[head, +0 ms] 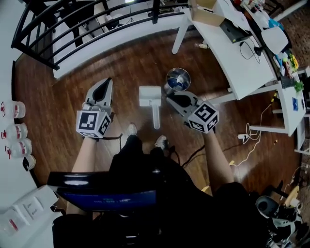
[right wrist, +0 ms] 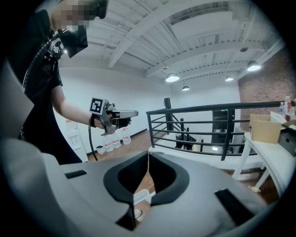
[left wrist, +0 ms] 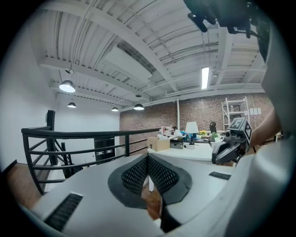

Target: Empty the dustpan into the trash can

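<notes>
Left tongs (head: pixel 105 83) hover clenched, empty. The dustpan (head: pixel 149 95) lies on the floor (head: pixel 126 68) between the tongs, just left of the trash can (head: pixel 169 80). It looks like light, stiff plastic, best gripped by its near handle (head: pixel 156 117). Right tongs (head: pixel 169 96) are likewise clenched, empty.

Dark wood floor (head: pixel 58 97), black railing (head: pixel 72 29), white tables (head: pixel 227 53), brick wall (left wrist: pixel 203 113), ceiling lamps (left wrist: pixel 67 86).

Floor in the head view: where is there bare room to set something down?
Bare wood lies between the railing and the dustpan, and between the bottles and the dustpan. Crowded: trash can beside dustpan; cables by the table legs.
</notes>
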A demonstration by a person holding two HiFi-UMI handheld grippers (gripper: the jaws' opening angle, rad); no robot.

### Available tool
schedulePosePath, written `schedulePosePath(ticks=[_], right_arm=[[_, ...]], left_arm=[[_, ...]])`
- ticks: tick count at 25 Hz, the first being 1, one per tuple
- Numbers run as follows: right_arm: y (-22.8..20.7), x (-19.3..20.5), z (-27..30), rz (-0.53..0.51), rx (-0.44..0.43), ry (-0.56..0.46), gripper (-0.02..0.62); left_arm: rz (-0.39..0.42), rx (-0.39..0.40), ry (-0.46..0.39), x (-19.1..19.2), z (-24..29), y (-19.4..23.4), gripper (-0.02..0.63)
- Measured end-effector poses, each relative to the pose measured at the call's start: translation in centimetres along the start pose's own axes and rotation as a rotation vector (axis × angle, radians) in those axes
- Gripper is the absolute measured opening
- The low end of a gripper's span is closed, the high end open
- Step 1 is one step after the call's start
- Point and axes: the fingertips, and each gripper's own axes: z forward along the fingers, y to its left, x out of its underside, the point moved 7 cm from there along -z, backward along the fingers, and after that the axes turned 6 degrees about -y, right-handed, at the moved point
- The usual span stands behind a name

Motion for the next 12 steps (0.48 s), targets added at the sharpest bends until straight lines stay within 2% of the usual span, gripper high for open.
schedulePosePath(ticks=[6, 8, 12], right_arm=[[-0.1, -2.2, 3.0, 0.009, 0.072, -0.001, 0.015], [-0.3, -2.8, 3.7, 0.020, 0.094, -0.005, 0.064], [-0.2, -3.8, 3.7, 0.021, 0.138, 0.006, 0.064]], left_arm=[[-0.006, 0.115, -0.023, -0.7, 2.8, 3.8, 0.005], [-0.022, 0.139, -0.027, -0.6, 3.6, 4.7, 0.005], [-0.052, 0.201, -0.029, -0.7, 4.5, 4.6, 0.005]])
